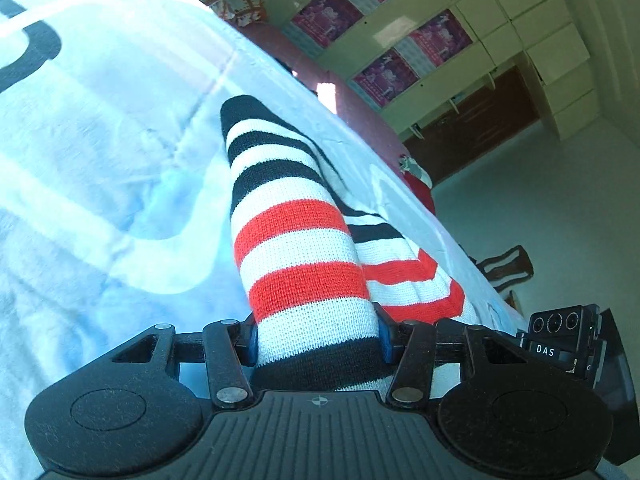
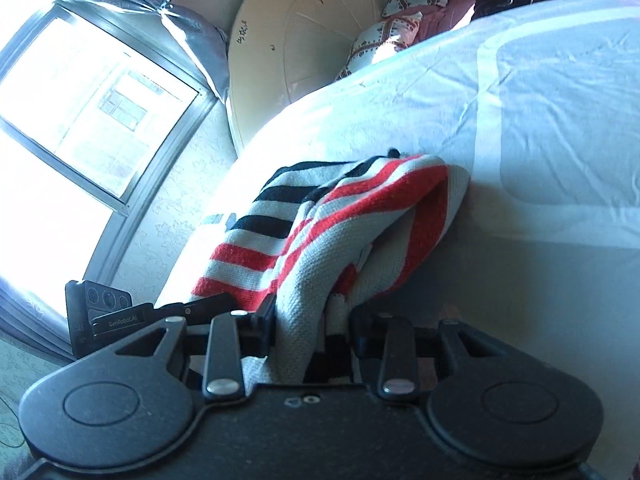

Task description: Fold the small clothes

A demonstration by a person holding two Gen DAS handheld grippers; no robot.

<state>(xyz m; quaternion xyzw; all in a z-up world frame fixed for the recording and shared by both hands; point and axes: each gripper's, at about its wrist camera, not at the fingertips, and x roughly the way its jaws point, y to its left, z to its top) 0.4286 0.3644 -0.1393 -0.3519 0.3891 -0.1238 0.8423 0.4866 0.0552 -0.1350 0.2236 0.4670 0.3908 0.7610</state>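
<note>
A knitted garment with black, white and red stripes (image 1: 296, 248) lies bunched on a pale blue bedsheet (image 1: 100, 140). My left gripper (image 1: 316, 340) is shut on one striped end of it, the fabric filling the space between the blue pads. In the right wrist view the same striped garment (image 2: 344, 224) drapes up from the sheet (image 2: 540, 120), and my right gripper (image 2: 312, 320) is shut on a gathered fold of it. The other gripper's camera body shows at each view's edge (image 1: 560, 332) (image 2: 100, 312).
Patterned pillows (image 2: 396, 28) and dark clothes (image 2: 504, 0) lie at the head of the bed. A bright window (image 2: 80, 120) is at the left. A wall of cupboards with pink posters (image 1: 400, 40) and a red item (image 1: 420, 188) lie beyond the bed's edge.
</note>
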